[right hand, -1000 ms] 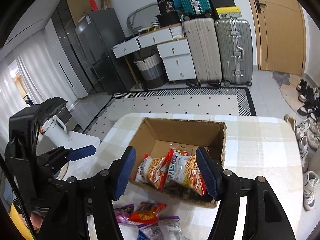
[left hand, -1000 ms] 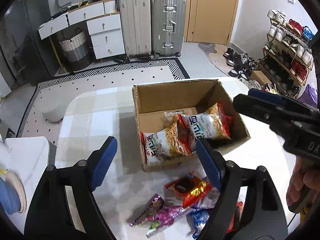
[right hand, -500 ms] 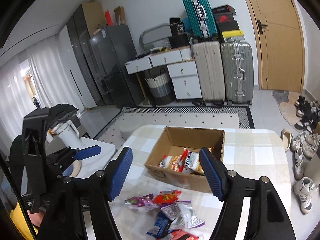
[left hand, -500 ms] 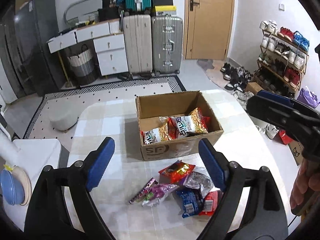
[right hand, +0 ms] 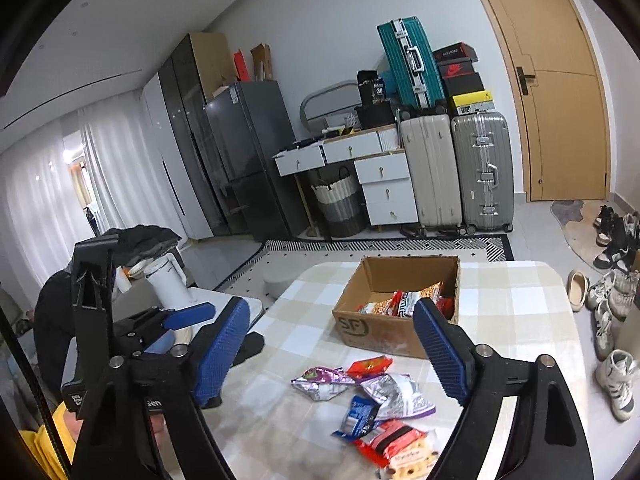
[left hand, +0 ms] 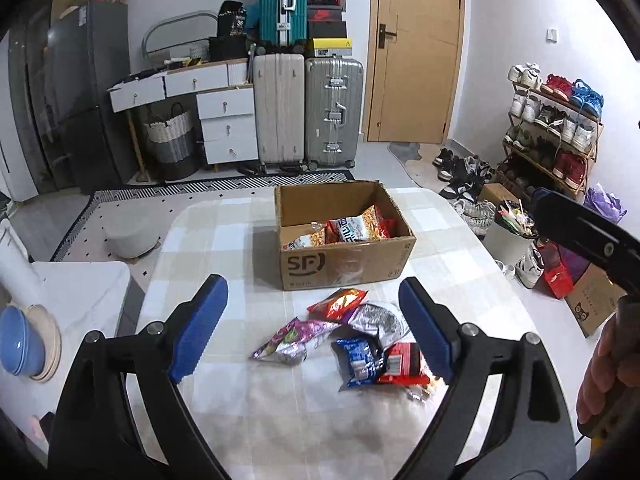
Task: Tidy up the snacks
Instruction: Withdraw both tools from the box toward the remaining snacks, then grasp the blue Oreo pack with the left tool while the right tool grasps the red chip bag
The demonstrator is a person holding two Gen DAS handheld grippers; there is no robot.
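Snack packets [left hand: 352,340] loose on table below both tools [left hand: 316,328] [right hand: 332,352]; right just opened, both wide, empty.

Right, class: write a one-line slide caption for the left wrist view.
Open left gripper above loose snacks before a half-filled box.

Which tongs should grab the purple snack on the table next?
Probably the left tongs. They are open and empty, and the purple snack lies right between their tips. The right tongs are open and empty too, but that snack sits lower in their view, nearer the silver bag.
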